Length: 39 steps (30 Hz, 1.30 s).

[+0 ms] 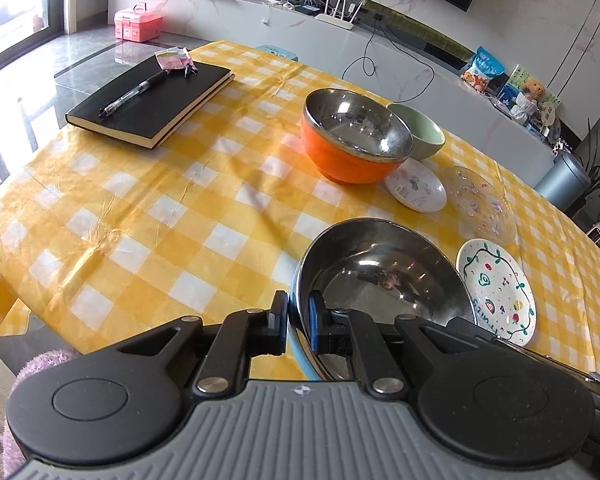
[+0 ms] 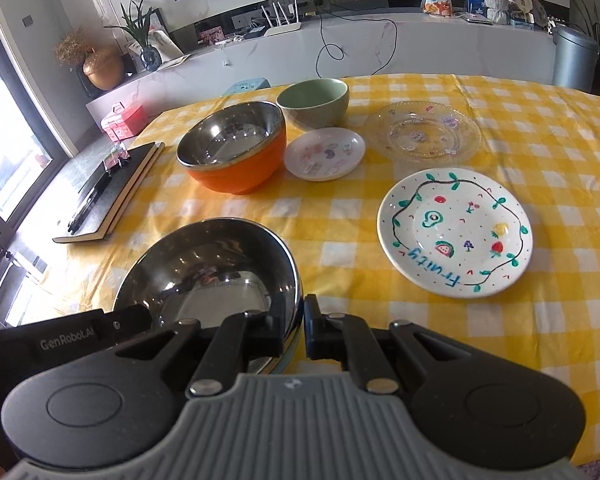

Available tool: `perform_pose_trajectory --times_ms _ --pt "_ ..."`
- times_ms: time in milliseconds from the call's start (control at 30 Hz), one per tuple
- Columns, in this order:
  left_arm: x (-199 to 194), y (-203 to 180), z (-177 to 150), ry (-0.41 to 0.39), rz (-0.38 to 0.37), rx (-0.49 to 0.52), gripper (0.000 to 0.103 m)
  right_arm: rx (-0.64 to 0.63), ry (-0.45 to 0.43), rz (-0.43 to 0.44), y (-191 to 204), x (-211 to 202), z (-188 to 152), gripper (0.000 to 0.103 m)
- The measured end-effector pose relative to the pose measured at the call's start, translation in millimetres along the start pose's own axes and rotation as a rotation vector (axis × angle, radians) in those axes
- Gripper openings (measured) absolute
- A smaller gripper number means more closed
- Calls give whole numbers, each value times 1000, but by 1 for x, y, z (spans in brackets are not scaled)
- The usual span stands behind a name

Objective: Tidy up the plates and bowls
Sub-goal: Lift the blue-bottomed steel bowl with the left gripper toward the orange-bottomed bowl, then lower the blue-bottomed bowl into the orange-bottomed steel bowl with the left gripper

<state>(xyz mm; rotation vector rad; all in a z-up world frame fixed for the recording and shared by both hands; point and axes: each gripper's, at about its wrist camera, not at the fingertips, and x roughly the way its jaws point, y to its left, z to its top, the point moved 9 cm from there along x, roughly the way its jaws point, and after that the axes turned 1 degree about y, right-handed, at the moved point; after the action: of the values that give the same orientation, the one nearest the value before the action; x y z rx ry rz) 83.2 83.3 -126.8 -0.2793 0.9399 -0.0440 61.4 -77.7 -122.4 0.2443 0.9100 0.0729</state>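
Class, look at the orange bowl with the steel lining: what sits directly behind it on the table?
Behind the orange steel-lined bowl stands a pale green ceramic bowl, close beside it. The orange bowl covers part of the green one's side in the left view, so contact cannot be judged.

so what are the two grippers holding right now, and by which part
Both grip the shiny steel bowl with the pale blue outside by its rim: left gripper on its left side, right gripper on its right.

Left tool [image 1: 298, 320] clamps steel bowl [image 1: 380, 276] rim; orange bowl [image 1: 352, 140] beyond
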Motion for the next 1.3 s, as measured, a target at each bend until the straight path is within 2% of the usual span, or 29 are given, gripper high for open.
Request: perform_pose_trajectory --times_ms 300,400,500,567,633,733,767,833,967,1100,1300 --pt "7 0 -6 26 21 22 11 3 36 -4 -3 4 -6 7" --pt "8 0 -7 30 25 27 12 5 40 10 -1 4 -7 11" --pt "8 0 -6 27 18 20 16 7 39 17 -1 3 -8 13" --pt "7 0 -5 27 11 18 23 17 41 29 -2 3 -8 14" --pt "6 0 -5 22 14 18 28 25 40 40 -2 2 -8 23" --pt "3 -1 -3 12 27 29 37 21 30 41 -2 0 -7 25" --pt "2 -1 -2 7 33 35 42 20 25 42 -2 -1 -6 25" --pt "-2 -1 1 -8 46 49 45 20 12 41 -2 -4 -4 33" --pt "-12 -2 9 -48 62 71 50 -3 -34 36 -3 -13 3 34" --pt "-18 -4 17 -72 52 81 50 -9 -101 57 -3 -24 13 44" --pt "-24 -8 28 -105 52 116 50 -7 -163 67 -6 -34 27 49"
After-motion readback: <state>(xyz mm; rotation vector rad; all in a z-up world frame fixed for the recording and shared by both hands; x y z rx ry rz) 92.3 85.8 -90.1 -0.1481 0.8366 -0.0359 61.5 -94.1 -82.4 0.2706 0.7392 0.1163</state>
